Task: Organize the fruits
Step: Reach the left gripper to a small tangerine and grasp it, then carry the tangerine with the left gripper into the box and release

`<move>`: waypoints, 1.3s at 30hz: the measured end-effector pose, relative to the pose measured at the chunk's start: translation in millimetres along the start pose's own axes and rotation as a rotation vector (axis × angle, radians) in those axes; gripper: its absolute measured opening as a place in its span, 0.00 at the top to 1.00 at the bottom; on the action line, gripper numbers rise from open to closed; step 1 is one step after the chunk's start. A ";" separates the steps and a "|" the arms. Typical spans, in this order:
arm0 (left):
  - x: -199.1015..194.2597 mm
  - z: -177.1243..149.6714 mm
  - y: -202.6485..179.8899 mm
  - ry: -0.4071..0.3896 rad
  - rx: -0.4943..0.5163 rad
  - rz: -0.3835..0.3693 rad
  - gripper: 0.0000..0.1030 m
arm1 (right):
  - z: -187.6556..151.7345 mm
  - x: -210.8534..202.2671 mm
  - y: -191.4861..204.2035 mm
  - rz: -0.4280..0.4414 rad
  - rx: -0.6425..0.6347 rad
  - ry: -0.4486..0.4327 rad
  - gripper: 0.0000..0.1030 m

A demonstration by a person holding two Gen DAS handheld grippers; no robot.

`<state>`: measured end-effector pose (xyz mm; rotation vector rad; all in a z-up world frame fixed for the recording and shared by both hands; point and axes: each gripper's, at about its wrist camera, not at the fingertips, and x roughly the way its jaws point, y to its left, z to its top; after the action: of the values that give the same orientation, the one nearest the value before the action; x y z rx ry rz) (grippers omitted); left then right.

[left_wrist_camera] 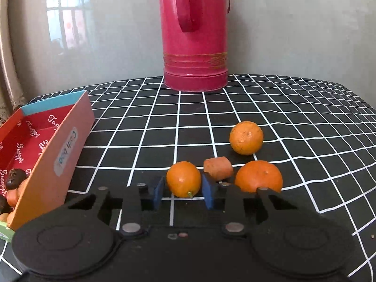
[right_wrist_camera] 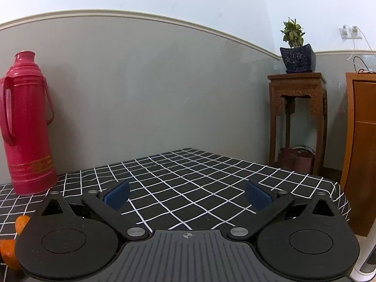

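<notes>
With its blue pads pressed on both flanks of the small orange (left_wrist_camera: pixel 183 179), the left gripper (left_wrist_camera: pixel 183 193) has it clamped low on the checked tablecloth (left_wrist_camera: pixel 293 108), likely for lifting into the open red box (left_wrist_camera: pixel 70 127) at left that already holds fruit. Two more oranges and a carrot chunk (left_wrist_camera: pixel 218 167) wait just beside. Right gripper (right_wrist_camera: pixel 186 196) hangs wide, empty, over bare cloth, likely keeping clear.

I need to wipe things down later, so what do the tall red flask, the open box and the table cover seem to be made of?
The flask looks like painted metal or hard plastic: glossy red with a gold band; which one is unclear. The box looks like printed cardboard: thin flat walls, matte, with a stuck-on label. The table cover is probably cloth or vinyl: black with a white grid, its lines slightly wavy.
</notes>
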<state>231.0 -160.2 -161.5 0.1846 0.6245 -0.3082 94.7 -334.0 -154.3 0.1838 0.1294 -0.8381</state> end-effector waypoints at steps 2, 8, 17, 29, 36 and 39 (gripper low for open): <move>-0.5 -0.2 -1.6 -0.001 0.003 0.004 0.79 | -0.8 0.9 0.0 0.001 -0.002 0.005 0.00; -1.7 0.8 2.1 0.004 -0.029 -0.011 0.80 | -2.0 0.0 0.8 0.013 -0.004 0.005 0.00; -10.9 2.5 5.6 -0.032 -0.019 0.010 0.80 | -3.4 0.0 7.3 0.029 -0.014 0.011 0.00; -50.8 5.6 41.7 -0.202 -0.039 0.274 0.80 | -10.4 -4.4 34.0 0.221 -0.022 0.088 0.00; -58.0 7.2 89.0 -0.162 -0.122 0.428 0.80 | -22.3 -7.9 70.1 0.408 -0.046 0.207 0.00; -55.8 6.7 107.4 -0.113 -0.154 0.469 0.80 | -25.7 -9.6 86.3 0.485 -0.067 0.248 0.00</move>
<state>228.1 -48.5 -114.4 0.1593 0.4733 0.1807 151.9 -265.1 -168.0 0.2436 0.3308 -0.3245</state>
